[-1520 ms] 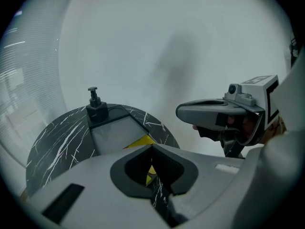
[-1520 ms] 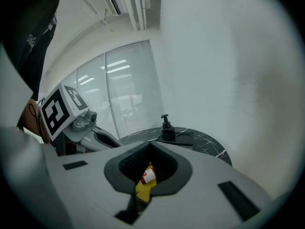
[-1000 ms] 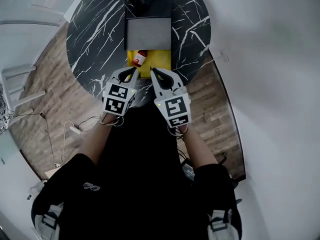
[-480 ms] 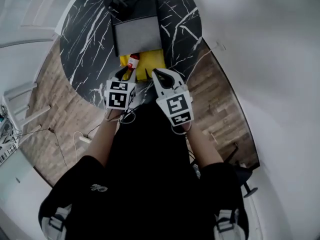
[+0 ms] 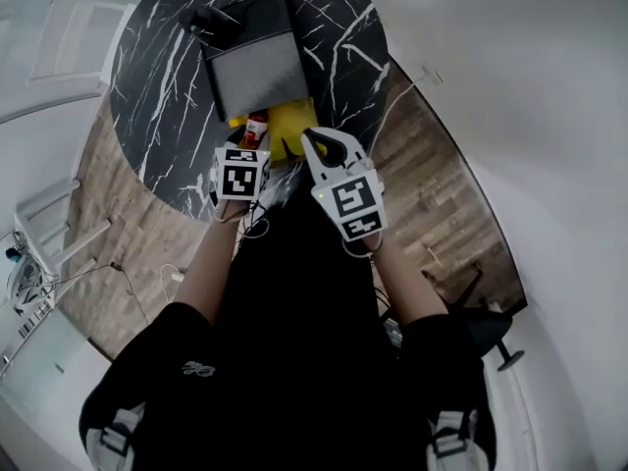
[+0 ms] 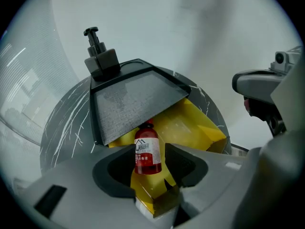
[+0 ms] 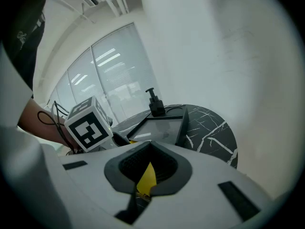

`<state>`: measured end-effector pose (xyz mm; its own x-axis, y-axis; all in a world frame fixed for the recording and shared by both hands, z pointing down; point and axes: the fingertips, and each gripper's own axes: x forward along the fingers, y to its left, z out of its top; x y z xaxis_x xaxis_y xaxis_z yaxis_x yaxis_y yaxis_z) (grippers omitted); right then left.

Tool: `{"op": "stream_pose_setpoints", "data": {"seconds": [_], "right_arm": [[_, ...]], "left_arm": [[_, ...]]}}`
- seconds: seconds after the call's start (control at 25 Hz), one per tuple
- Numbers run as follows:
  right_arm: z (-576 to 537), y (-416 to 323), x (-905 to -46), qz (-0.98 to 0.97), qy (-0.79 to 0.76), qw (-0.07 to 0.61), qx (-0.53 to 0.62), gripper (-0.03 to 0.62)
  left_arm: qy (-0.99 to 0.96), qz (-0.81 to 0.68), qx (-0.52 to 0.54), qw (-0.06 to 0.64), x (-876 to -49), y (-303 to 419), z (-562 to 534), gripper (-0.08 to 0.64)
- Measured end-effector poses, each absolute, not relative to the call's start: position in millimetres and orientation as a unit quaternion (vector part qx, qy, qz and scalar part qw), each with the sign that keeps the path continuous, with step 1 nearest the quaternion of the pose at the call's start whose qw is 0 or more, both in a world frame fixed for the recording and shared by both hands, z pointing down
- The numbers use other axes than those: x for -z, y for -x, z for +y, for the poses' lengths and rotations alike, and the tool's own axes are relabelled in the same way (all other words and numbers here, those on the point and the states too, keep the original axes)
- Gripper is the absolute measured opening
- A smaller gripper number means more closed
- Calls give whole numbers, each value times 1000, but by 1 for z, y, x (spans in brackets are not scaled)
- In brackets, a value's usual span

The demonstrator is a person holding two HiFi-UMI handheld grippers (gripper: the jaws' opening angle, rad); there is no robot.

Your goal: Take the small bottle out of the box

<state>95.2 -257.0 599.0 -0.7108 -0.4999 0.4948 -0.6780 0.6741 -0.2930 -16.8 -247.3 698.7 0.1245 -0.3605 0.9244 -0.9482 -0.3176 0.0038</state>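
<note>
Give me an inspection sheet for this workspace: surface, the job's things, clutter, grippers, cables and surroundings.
surface: round black marble table with white veins.
job's things: small bottle, red with a white label, upright in the open yellow box.
clutter: dark grey panel over the box's far end; black knobbed block behind it.
grippers: left gripper jaws opening, the bottle between them with gaps either side; right gripper jaws closed, apparently pinching a yellow flap of the box.
cables: thin cables on the floor; a cord at the left wrist.
surroundings: wood floor, white walls, window blinds.
</note>
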Motion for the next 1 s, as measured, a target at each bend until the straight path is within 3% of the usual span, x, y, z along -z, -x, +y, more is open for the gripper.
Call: {"op": "stream_pose_setpoints", "data": {"seconds": [1.0], "right_arm": [[-262,-121,-601,-872,-381,178,-250,-4]], "left_arm": [[-702,-342,-552,292,-739,-16,-248,209]]}}
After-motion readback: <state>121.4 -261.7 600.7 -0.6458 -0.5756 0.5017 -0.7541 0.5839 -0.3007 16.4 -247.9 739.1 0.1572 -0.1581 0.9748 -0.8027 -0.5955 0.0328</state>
